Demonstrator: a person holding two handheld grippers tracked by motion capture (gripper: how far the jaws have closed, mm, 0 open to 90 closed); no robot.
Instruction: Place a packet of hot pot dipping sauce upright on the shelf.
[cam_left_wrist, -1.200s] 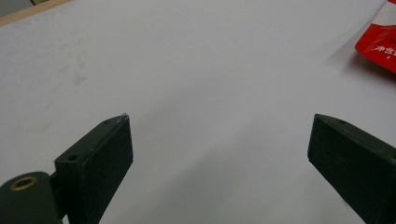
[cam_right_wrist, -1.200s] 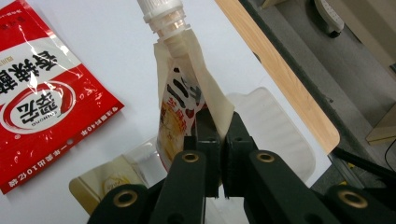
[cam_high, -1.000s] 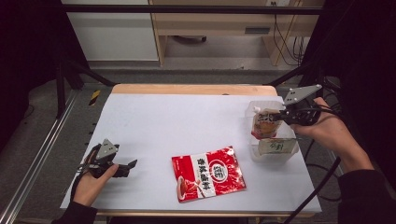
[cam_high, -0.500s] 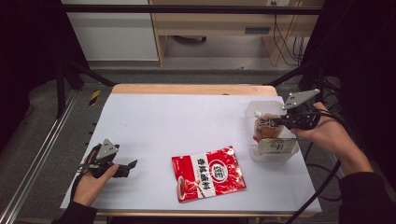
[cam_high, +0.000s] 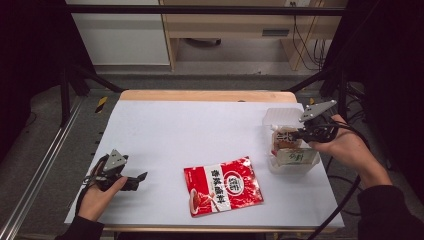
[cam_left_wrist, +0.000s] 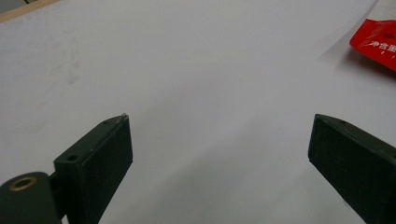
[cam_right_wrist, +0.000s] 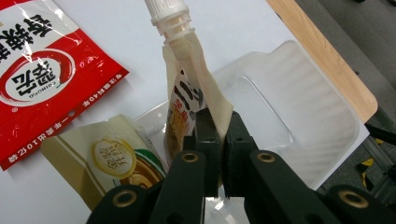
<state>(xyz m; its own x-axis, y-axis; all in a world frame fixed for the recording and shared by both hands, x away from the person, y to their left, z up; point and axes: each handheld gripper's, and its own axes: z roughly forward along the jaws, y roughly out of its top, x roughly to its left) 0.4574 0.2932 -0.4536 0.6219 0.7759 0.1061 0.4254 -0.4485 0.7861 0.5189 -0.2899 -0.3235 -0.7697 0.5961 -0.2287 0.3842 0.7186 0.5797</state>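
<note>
My right gripper (cam_high: 300, 134) (cam_right_wrist: 218, 116) is shut on a tan spouted pouch (cam_high: 285, 140) (cam_right_wrist: 187, 88) with a white cap, pinching its edge. The pouch hangs partly inside a clear plastic tray (cam_high: 280, 117) (cam_right_wrist: 299, 93) at the table's right side. A second pouch with a gold and green label (cam_high: 295, 157) (cam_right_wrist: 102, 158) lies in the tray's near part. A red snack packet (cam_high: 222, 185) (cam_right_wrist: 42, 79) (cam_left_wrist: 380, 39) lies flat near the front middle. My left gripper (cam_high: 137, 180) (cam_left_wrist: 219, 121) rests open on the white table at front left, with nothing between its jaws.
The white table top (cam_high: 200, 130) has a wooden strip (cam_high: 200, 95) along its far edge. A metal rail (cam_high: 40, 170) runs beside the table's left side. A black cable (cam_high: 345, 200) trails from the right gripper off the front right corner.
My right gripper has come down a little with the spouted pouch, lowering it into the clear tray. The left gripper and the red packet have stayed put.
</note>
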